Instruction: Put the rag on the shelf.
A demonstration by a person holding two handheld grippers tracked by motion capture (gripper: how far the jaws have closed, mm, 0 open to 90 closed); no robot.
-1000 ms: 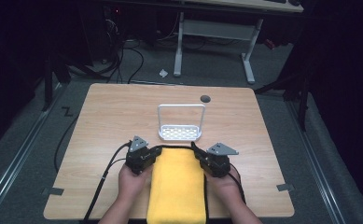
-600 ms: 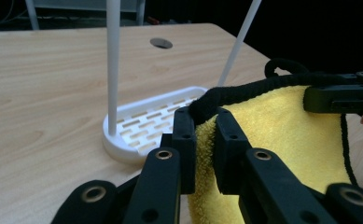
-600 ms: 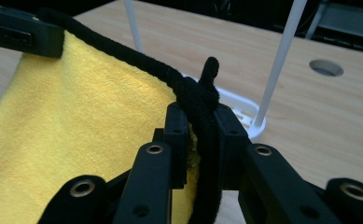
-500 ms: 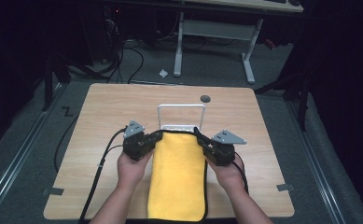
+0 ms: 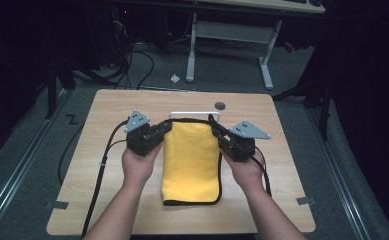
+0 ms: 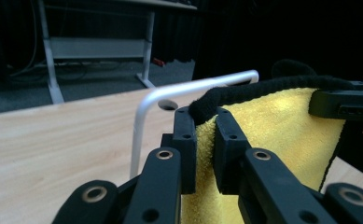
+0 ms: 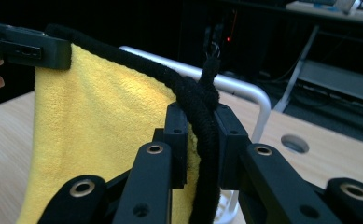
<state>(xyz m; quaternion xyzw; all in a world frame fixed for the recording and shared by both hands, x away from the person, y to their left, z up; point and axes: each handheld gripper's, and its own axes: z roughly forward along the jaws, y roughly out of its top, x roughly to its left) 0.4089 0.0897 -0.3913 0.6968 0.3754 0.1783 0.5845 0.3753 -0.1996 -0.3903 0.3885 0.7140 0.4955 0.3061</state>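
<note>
A yellow towel [image 5: 190, 160] with a black hem hangs between my two grippers, lifted off the wooden table [image 5: 107, 107], its lower end near the front edge. My left gripper [image 5: 166, 128] is shut on the towel's top left corner; in the left gripper view the jaws pinch the yellow cloth [image 6: 282, 126] just below the hem. My right gripper [image 5: 217, 131] is shut on the top right corner, its jaws clamped on the black hem [image 7: 202, 116]. A white wire rack [image 5: 194, 115] stands right behind the raised top edge, its bar [image 6: 193, 88] level with the hem.
A round cable hole [image 5: 220, 105] lies in the table beyond the rack. Black cables [image 5: 99, 170] trail from the grippers across the left part of the table. A desk frame [image 5: 232, 35] stands on the floor behind.
Both grippers have risen and moved away from the person with the towel's top edge; the towel went from lying flat to hanging stretched, its top now at the rack's bar.
</note>
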